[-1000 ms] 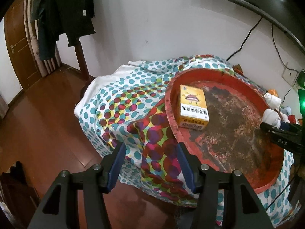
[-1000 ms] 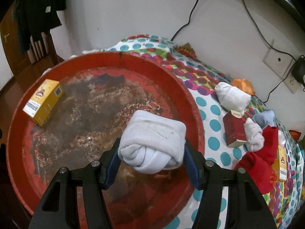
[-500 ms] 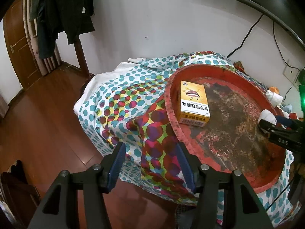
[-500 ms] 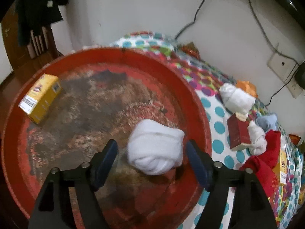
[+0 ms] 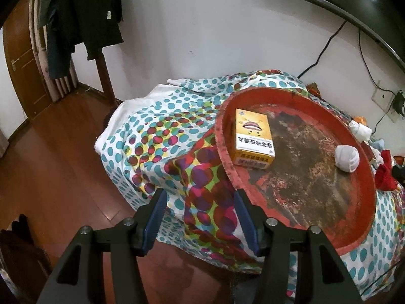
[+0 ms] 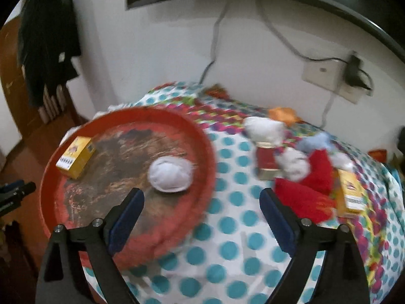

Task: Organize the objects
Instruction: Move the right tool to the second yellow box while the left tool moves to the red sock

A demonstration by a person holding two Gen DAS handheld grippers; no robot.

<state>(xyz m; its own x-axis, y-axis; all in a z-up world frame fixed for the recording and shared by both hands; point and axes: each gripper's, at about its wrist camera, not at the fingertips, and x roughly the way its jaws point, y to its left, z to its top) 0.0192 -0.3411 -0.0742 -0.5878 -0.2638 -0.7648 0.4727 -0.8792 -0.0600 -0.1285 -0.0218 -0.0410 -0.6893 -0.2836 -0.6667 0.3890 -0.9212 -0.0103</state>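
A round red tray (image 5: pixel 367 172) (image 6: pixel 205 152) sits on a polka-dot cloth. In it lie a yellow box (image 5: pixel 253 139) (image 6: pixel 76 157) and a rolled white sock (image 5: pixel 347 158) (image 6: pixel 170 174). My right gripper (image 6: pixel 201 212) is open and empty, pulled back above the tray's right rim. My left gripper (image 5: pixel 200 217) is open and empty, off the tray's left edge over the cloth. To the right of the tray lie another white sock (image 6: pixel 264 129), a red box (image 6: pixel 267 162), red socks (image 6: pixel 303 195), a pale blue sock (image 6: pixel 314 141) and a second yellow box (image 6: pixel 350 192).
The cloth-covered table (image 5: pixel 157 136) stands against a white wall with cables and a socket (image 6: pixel 326 73). An orange item (image 6: pixel 283 114) lies near the wall. Wooden floor (image 5: pixel 50 172), a door and hanging dark clothes (image 5: pixel 83 17) are to the left.
My right gripper opened and let go of the white sock in the tray, then drew back and swung right. The left gripper stayed open and backed off slightly.
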